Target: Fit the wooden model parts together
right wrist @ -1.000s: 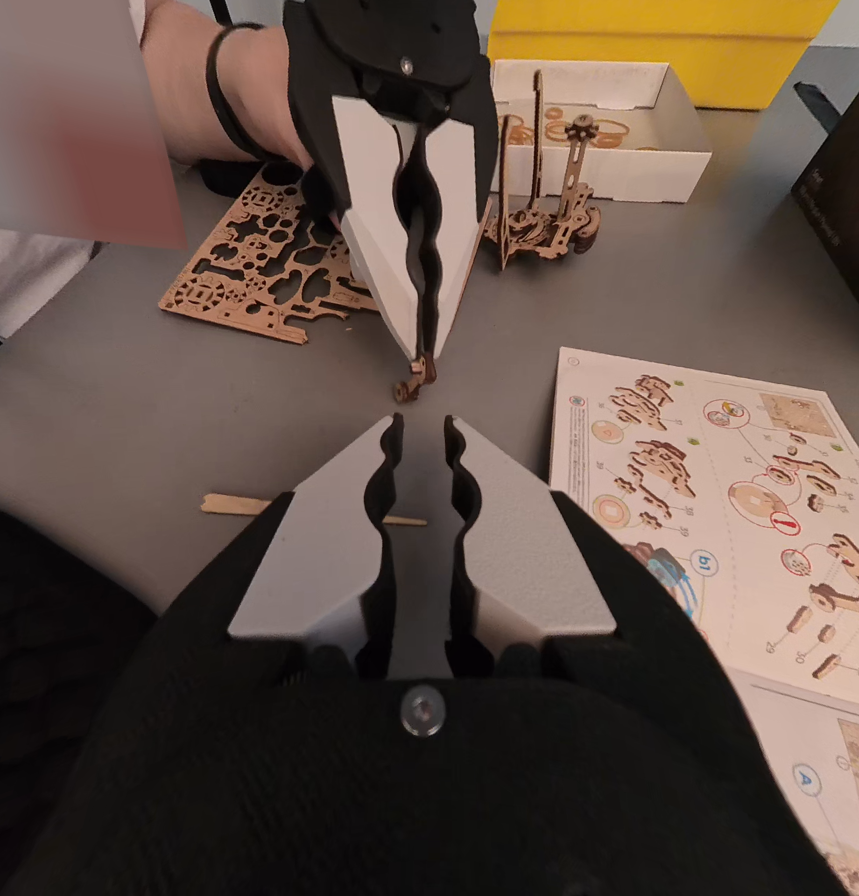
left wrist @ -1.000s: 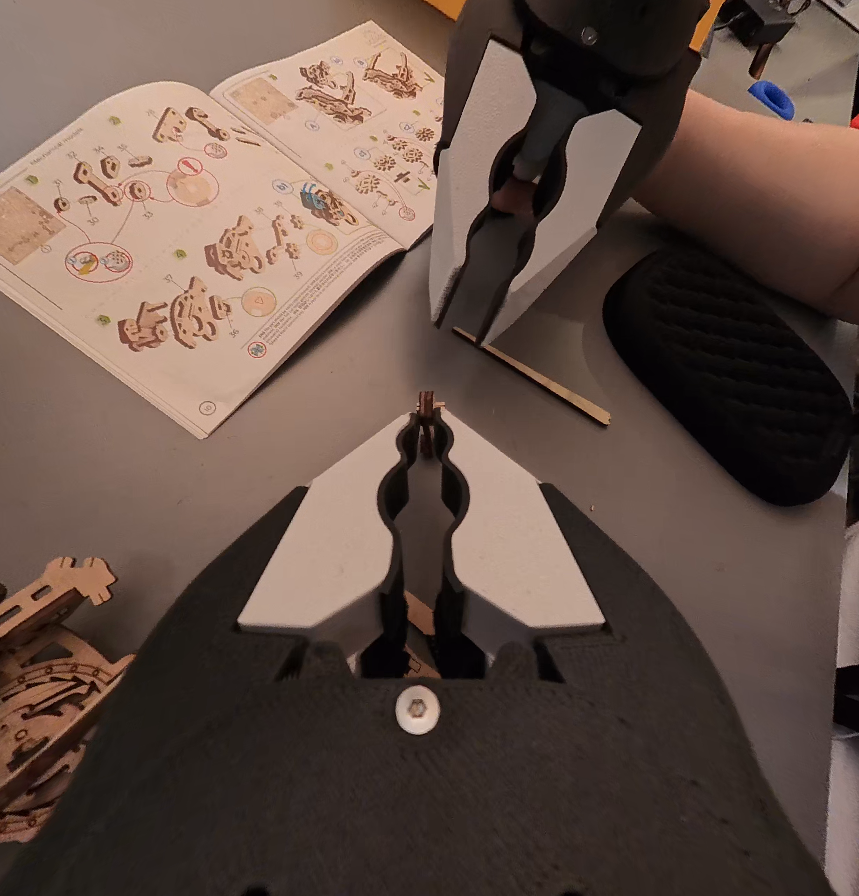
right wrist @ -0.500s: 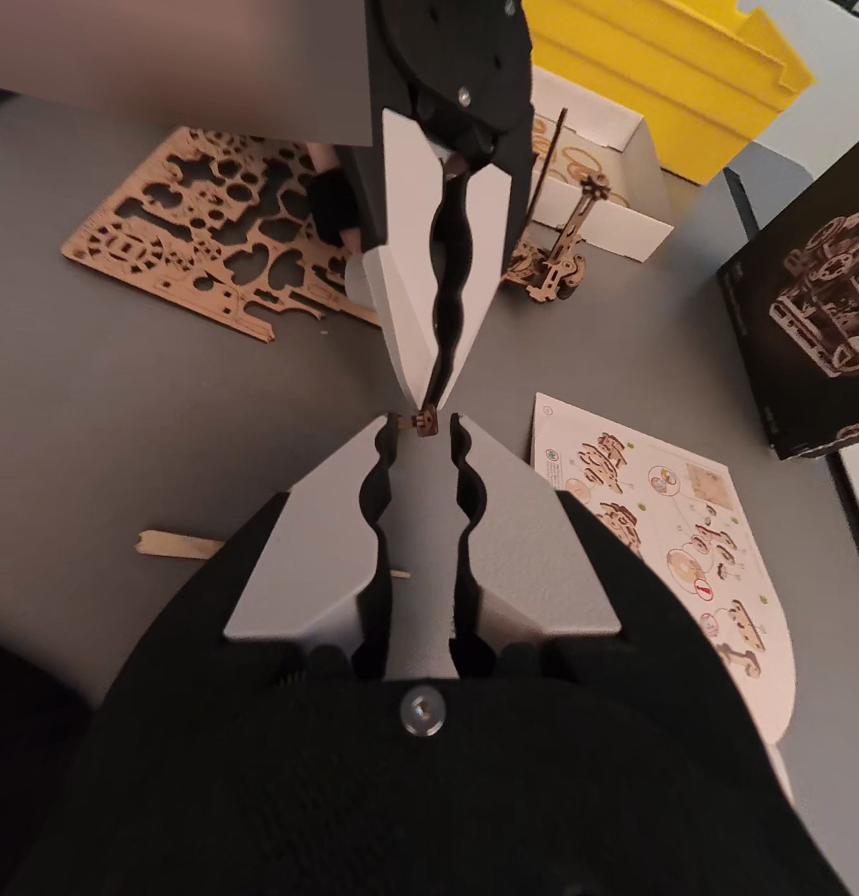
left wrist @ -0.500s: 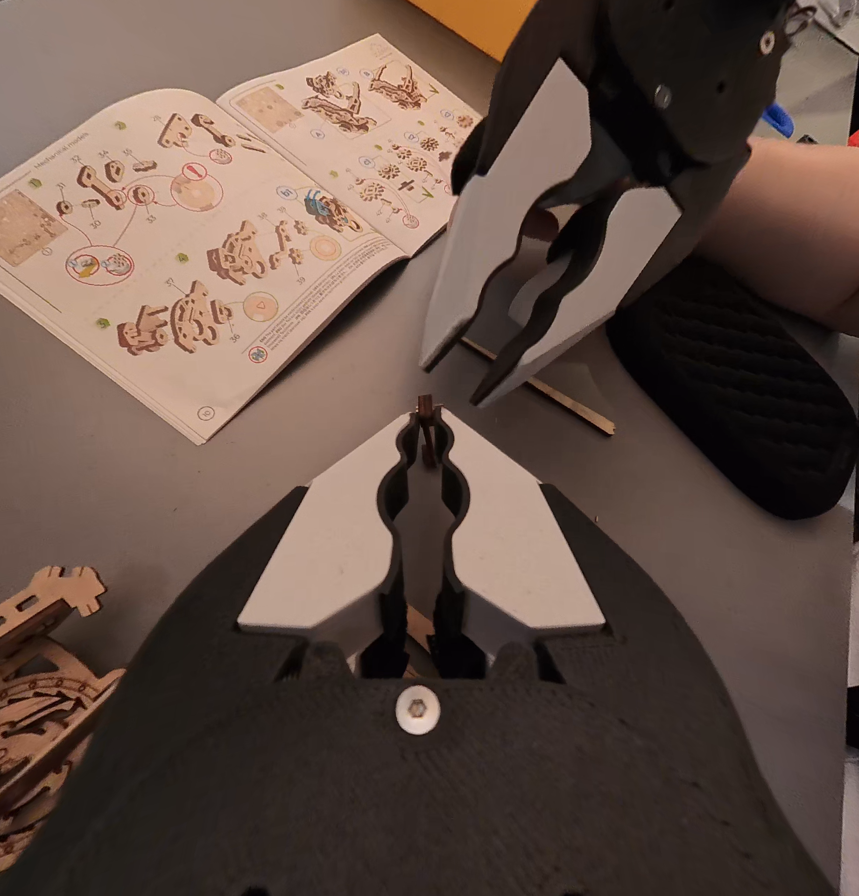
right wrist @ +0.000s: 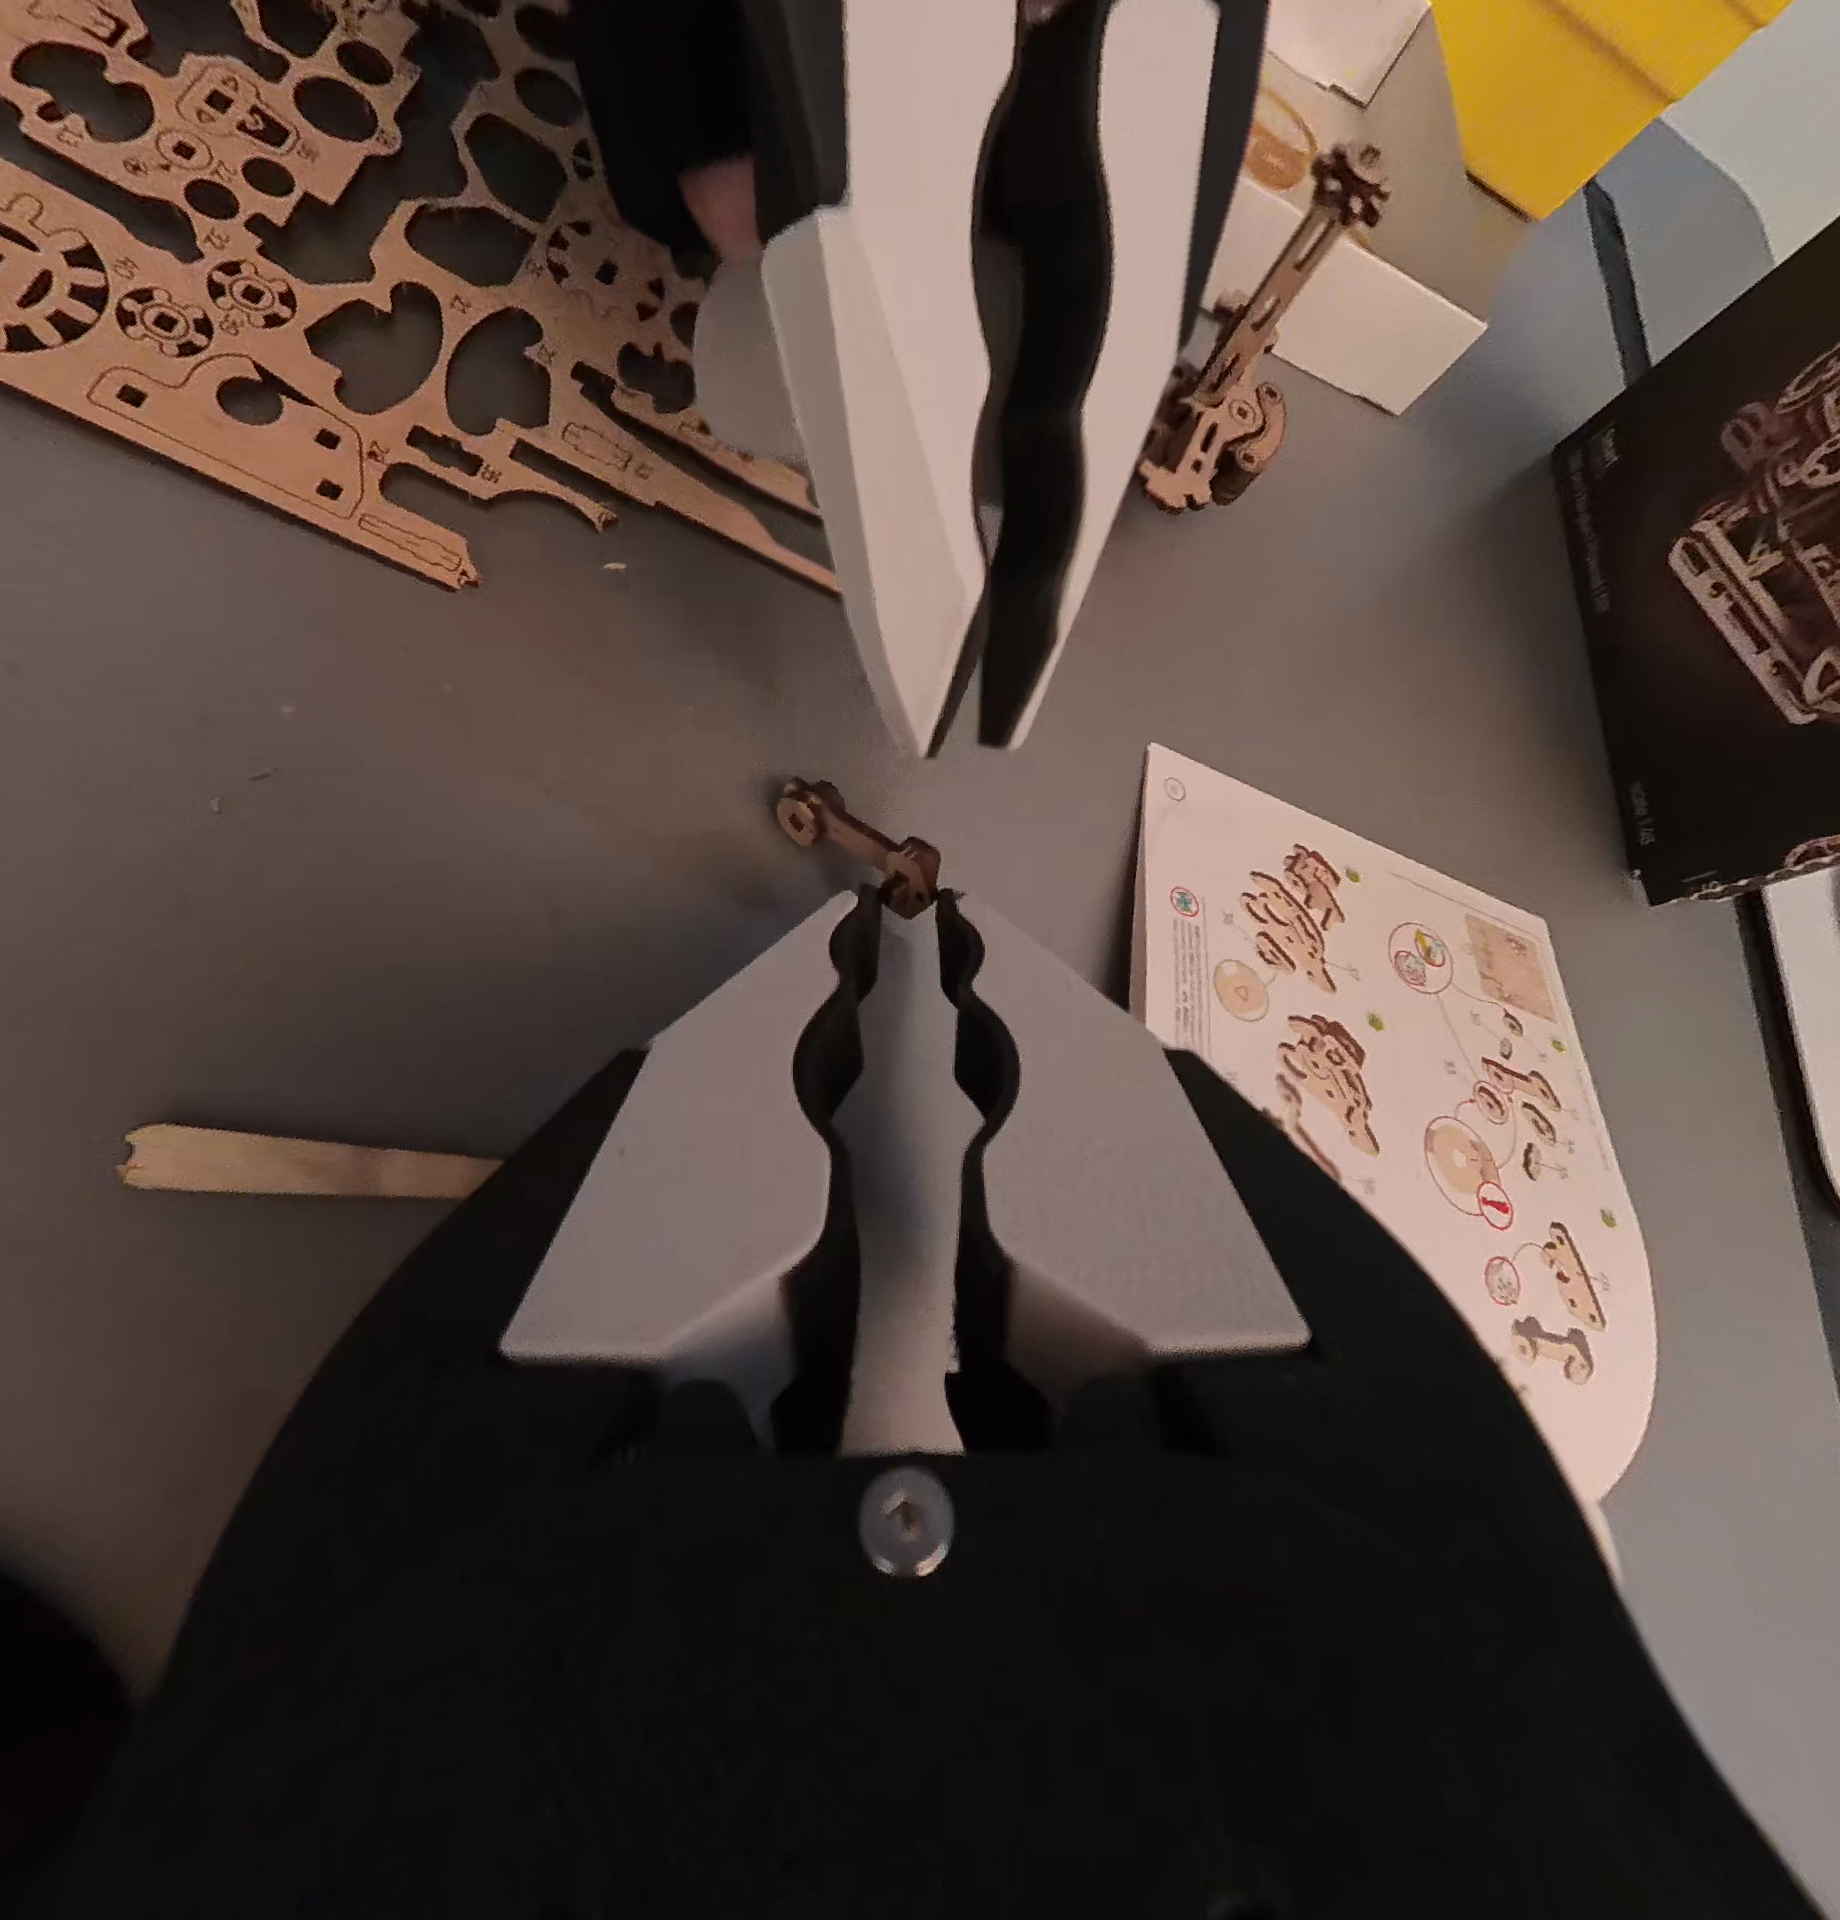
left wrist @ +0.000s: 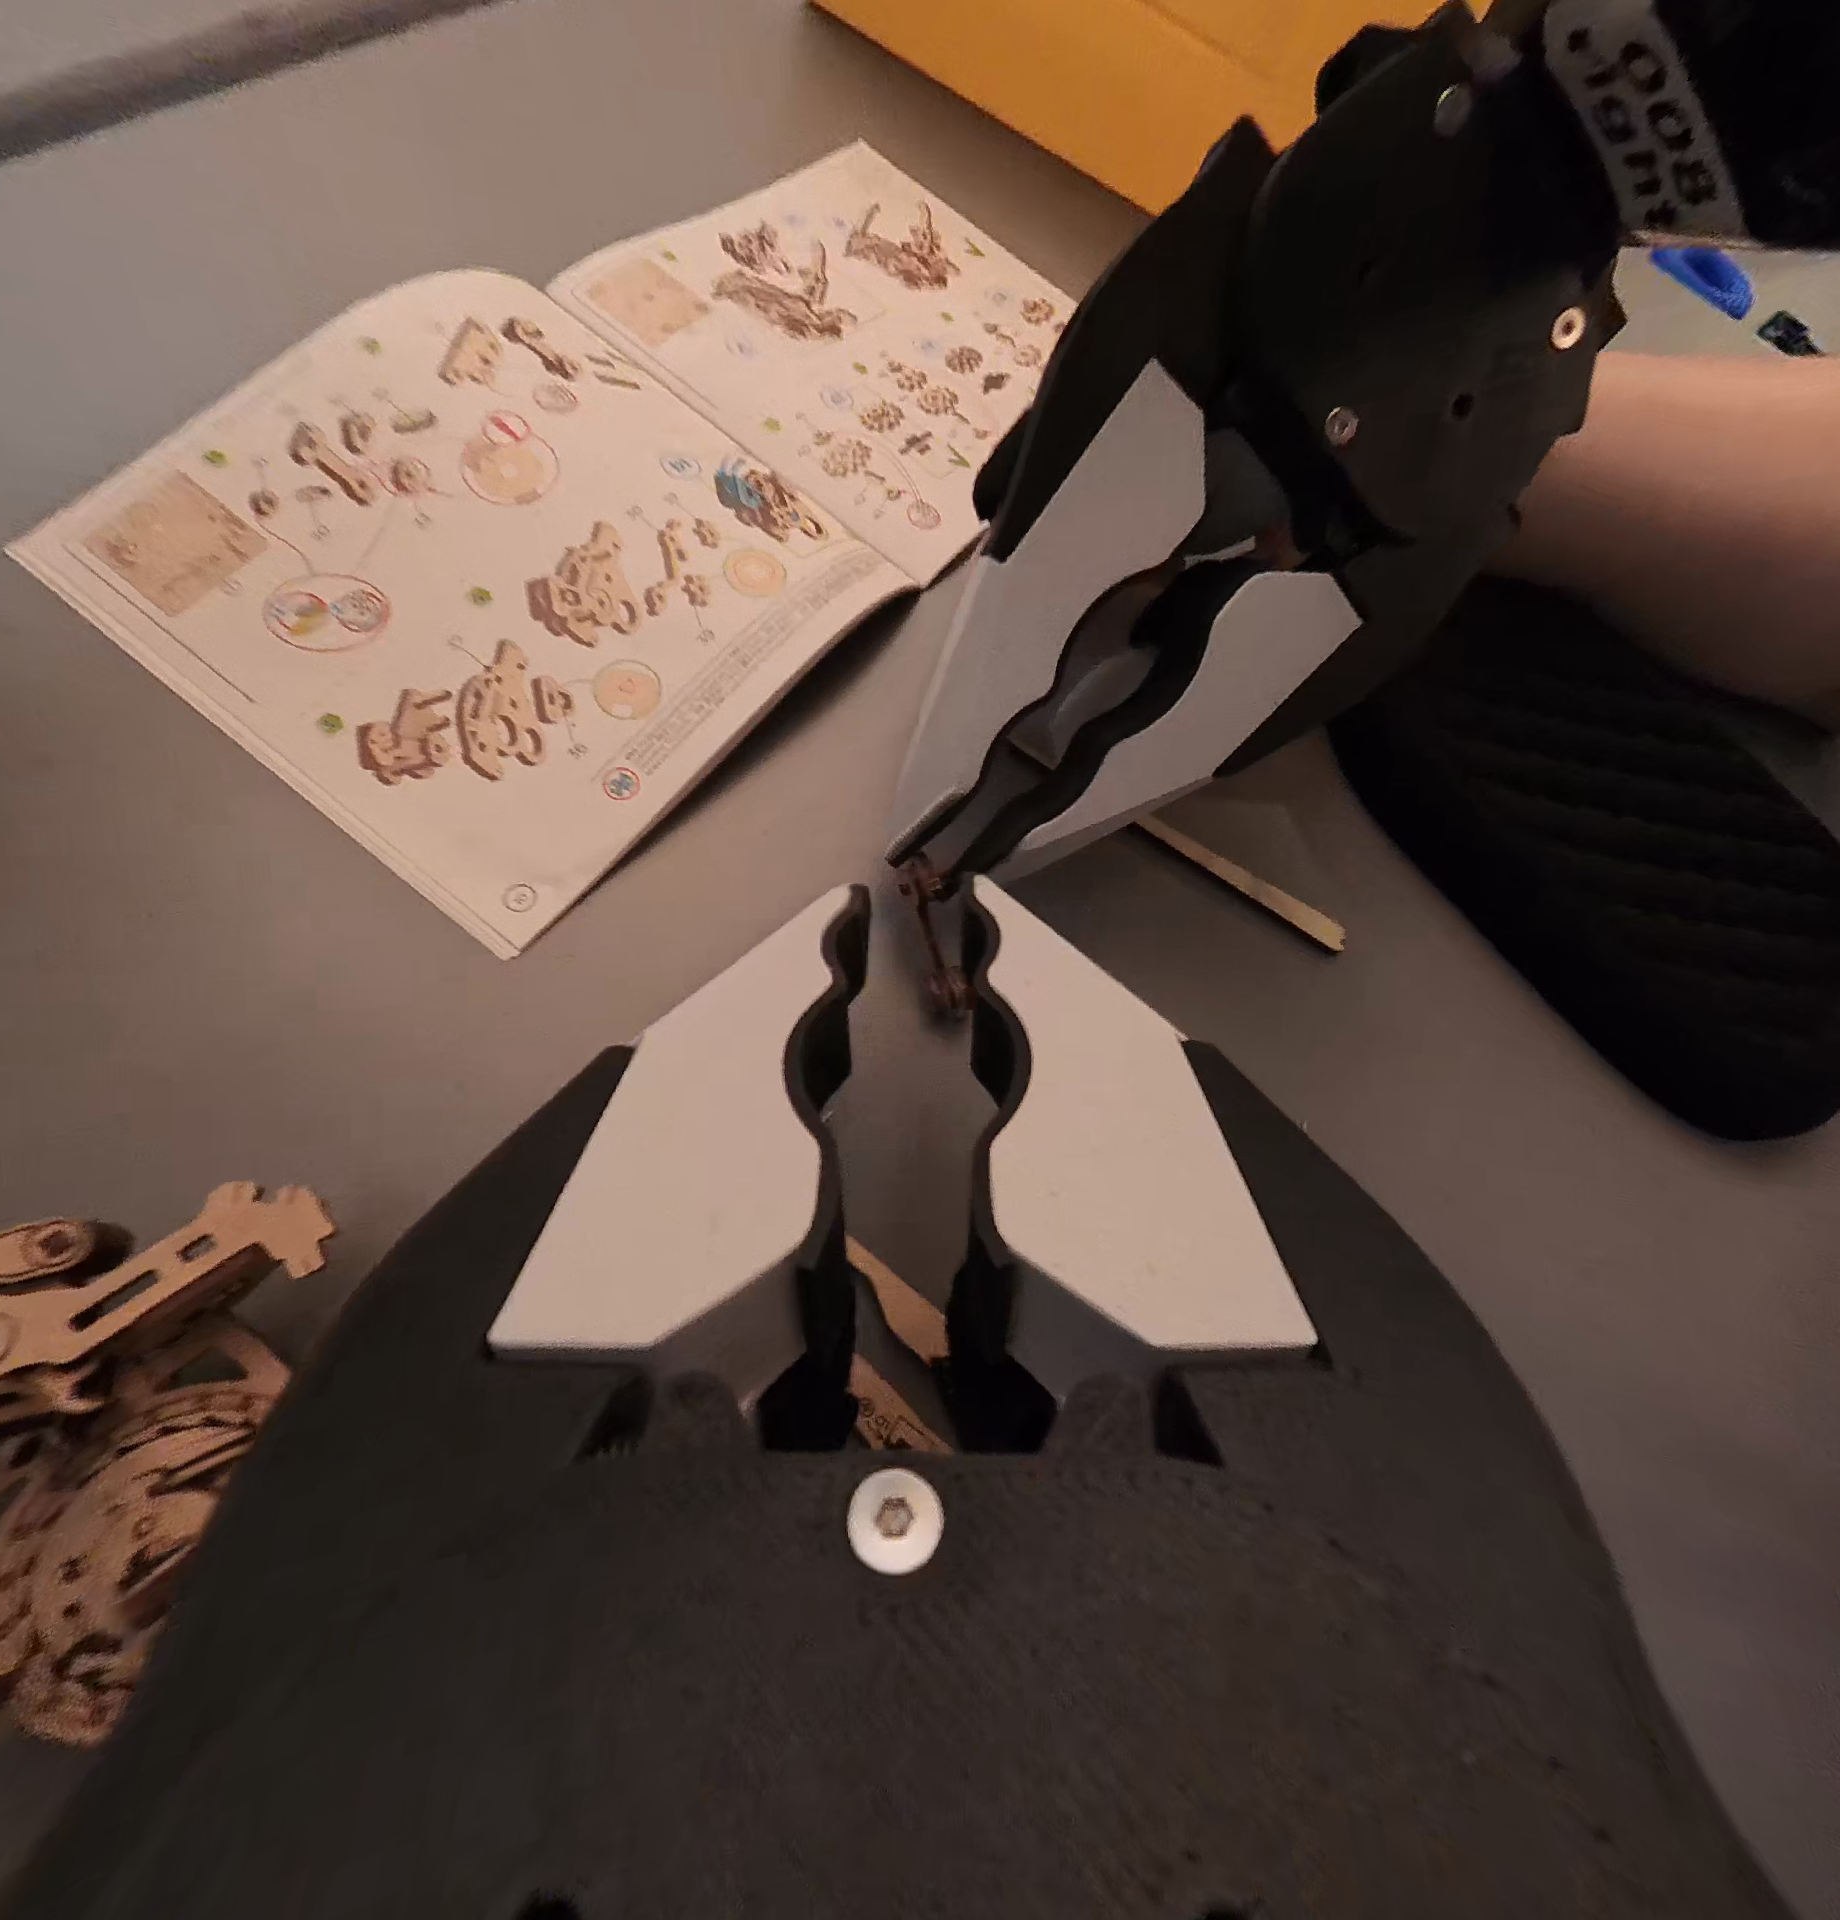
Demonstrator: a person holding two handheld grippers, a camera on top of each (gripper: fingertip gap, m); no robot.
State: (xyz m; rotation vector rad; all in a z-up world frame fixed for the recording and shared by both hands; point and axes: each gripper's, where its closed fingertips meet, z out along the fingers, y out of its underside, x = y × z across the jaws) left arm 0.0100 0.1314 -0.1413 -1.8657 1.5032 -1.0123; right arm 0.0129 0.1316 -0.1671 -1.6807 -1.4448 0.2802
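A small wooden link part (right wrist: 843,831) with a block at one end is pinched at that end by my right gripper (right wrist: 908,906), which is shut on it just above the grey table. In the left wrist view the part (left wrist: 937,945) hangs from the right gripper's tips (left wrist: 921,862), between my left gripper's (left wrist: 916,904) spread fingers. The left gripper is open and holds nothing. In the right wrist view it (right wrist: 963,743) hovers just beyond the part, tips pointing down.
An open instruction booklet (left wrist: 500,540) lies at the far left. A punched-out wooden sheet (right wrist: 220,260), a partly built wooden model (right wrist: 1217,416), a white box (right wrist: 1342,312), a yellow bin (right wrist: 1581,83) and a black box (right wrist: 1747,582) ring the area. A wooden stick (right wrist: 303,1162) and a black pad (left wrist: 1622,883) lie nearby. My two grippers' fingertips are within a few centimetres of each other. My right tips are roughly 10 cm from the wooden stick (right wrist: 303,1162). My left wrist view (left wrist: 1277,907) looks at it from another angle.
My left gripper was shut on the small part and has opened. My right gripper came in open, closed on the part and now holds it.
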